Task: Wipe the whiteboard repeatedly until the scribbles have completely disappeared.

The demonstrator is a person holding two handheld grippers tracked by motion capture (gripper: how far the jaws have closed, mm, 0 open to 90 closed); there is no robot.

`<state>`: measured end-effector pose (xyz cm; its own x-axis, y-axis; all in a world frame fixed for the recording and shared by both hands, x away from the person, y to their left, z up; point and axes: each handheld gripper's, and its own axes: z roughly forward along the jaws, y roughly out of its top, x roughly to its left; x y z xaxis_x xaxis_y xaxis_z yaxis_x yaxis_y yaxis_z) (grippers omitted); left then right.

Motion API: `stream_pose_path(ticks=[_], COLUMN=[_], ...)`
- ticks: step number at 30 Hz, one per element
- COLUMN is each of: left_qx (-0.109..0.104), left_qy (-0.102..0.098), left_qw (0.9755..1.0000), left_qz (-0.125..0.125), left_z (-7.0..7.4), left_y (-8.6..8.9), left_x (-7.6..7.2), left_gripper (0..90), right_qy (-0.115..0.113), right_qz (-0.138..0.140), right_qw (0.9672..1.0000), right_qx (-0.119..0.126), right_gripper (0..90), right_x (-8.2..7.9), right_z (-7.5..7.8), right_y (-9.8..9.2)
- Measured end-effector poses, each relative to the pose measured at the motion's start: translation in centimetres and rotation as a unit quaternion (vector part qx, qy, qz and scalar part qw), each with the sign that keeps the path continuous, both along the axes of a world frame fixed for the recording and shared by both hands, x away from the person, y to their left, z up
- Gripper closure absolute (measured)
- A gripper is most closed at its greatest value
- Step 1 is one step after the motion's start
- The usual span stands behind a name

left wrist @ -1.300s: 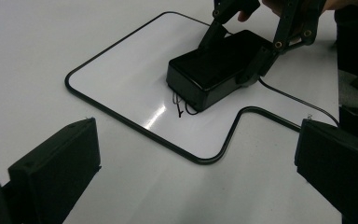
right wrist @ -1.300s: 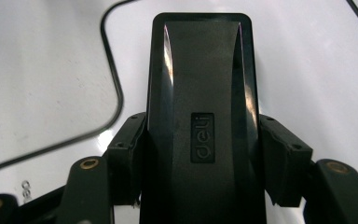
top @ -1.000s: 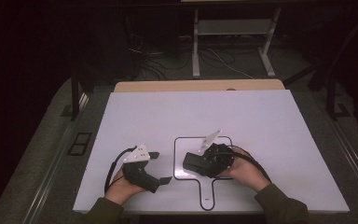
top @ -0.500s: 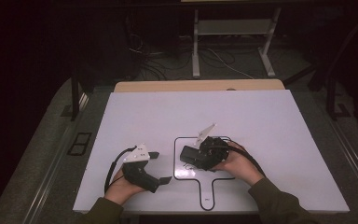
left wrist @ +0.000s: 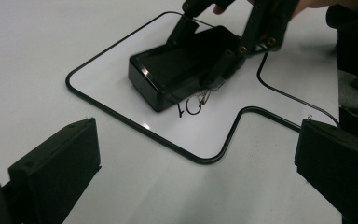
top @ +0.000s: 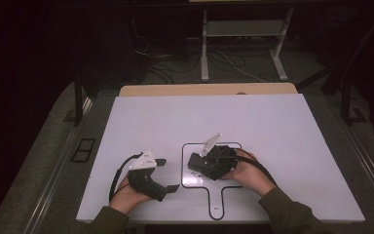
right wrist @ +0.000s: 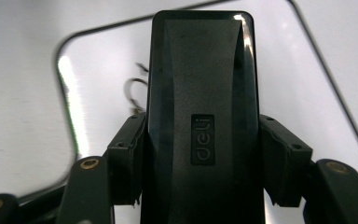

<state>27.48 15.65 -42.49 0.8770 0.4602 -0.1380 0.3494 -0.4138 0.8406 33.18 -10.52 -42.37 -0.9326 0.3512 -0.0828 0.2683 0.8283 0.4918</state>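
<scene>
A black oblong case point(top: 197, 165) with "deli" on its lid point(right wrist: 200, 93) lies inside a black outline point(top: 182, 168) drawn on the white table. My right gripper point(top: 203, 166) is shut on it, one pad point(right wrist: 130, 154) on each long side. In the left gripper view the case point(left wrist: 177, 65) rests flat on the table with the right gripper point(left wrist: 203, 53) around its far end. My left gripper point(top: 168, 174) rests near the table's front left, open, its jaws wide apart point(left wrist: 196, 177) with nothing between them.
The outline point(left wrist: 121, 116) has a rounded body and a narrow stem toward the front edge. A handwritten mark point(left wrist: 191, 105) sits beside the case. The white tabletop point(top: 272, 126) stretches wide behind and to the right. Dark floor, cables and a stand point(top: 204, 48) lie beyond.
My right gripper has shifted a little to the left and farther from the front edge with the case in it. The left gripper has not moved.
</scene>
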Motion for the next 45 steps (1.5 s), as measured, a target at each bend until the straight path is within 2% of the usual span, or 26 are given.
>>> stream_pose_path(ticks=[5, 6, 9, 13, 15, 16, 17, 18, 20, 23, 30, 33, 34, 39, 45], left_qx=[0.000, 0.000, -0.001, -0.001, -0.001, -0.001, -0.001, -0.001, -0.001, 0.001, 0.000, 0.000, 0.000, -0.002, 0.000], left_qy=[-0.002, -0.002, -0.002, -0.001, -0.001, -0.001, 0.000, 0.000, 0.000, 0.000, -0.001, -0.001, -0.001, 0.000, 0.000], left_qw=[1.0000, 1.0000, 1.0000, 1.0000, 1.0000, 1.0000, 1.0000, 1.0000, 1.0000, 1.0000, 1.0000, 1.0000, 1.0000, 1.0000, 1.0000], left_qz=[0.000, -0.001, 0.000, 0.000, 0.000, 0.000, 0.000, 0.000, 0.000, -0.001, -0.001, -0.001, -0.001, 0.001, 0.000], left_z=[0.0, 0.0, 0.0, 0.0, 0.0, 0.0, 0.0, 0.0, 0.0, 0.0, 0.0, 0.0, 0.0, 0.0, 0.0], left_y=[0.0, 0.0, 0.0, 0.0, 0.0, 0.0, 0.0, 0.0, 0.0, 0.0, 0.0, 0.0, 0.0, 0.0, 0.0], left_x=[0.0, 0.0, 0.0, 0.0, 0.0, 0.0, 0.0, 0.0, 0.0, 0.0, 0.0, 0.0, 0.0, 0.0, 0.0], left_gripper=[0.0, 0.0, 0.0, 0.0, 0.0, 0.0, 0.0, 0.0, 0.0, 0.0, 0.0, 0.0, 0.0, 0.0, 0.0], right_qy=[-0.001, 0.008, 0.008, -0.005, -0.001, -0.006, 0.001, -0.005, 0.000, -0.006, 0.013, 0.010, 0.015, 0.005, -0.004], right_qz=[0.028, 0.027, 0.034, 0.015, 0.002, 0.001, -0.008, -0.006, -0.016, -0.012, 0.027, 0.039, 0.032, 0.005, -0.010], right_qw=[0.9996, 0.9996, 0.9994, 0.9997, 0.9999, 0.9998, 0.9999, 0.9998, 0.9998, 0.9997, 0.9995, 0.9990, 0.9993, 0.9998, 0.9997], right_qx=[-0.010, -0.004, -0.009, -0.018, -0.014, -0.019, -0.012, -0.018, -0.013, -0.021, -0.014, -0.019, -0.015, -0.020, -0.024], right_gripper=[38.8, 38.8, 38.8, 38.8, 38.8, 38.8, 38.8, 38.8, 38.8, 38.8, 38.8, 38.7, 38.8, 38.7, 38.7], right_x=[-0.9, -1.3, -1.4, -0.4, 0.1, 0.5, 0.6, 0.9, 1.1, 1.2, -0.4, -0.7, -0.7, 0.5, 1.4], right_z=[0.1, 0.1, 0.1, 0.2, 0.2, 0.2, 0.1, 0.1, 0.2, 0.2, 0.2, 0.2, 0.2, 0.2, 0.3], right_y=[0.9, 1.1, 1.3, 1.0, 0.7, 0.5, 0.4, 0.1, 0.0, 0.1, 1.6, 1.9, 2.0, 1.4, 0.9])
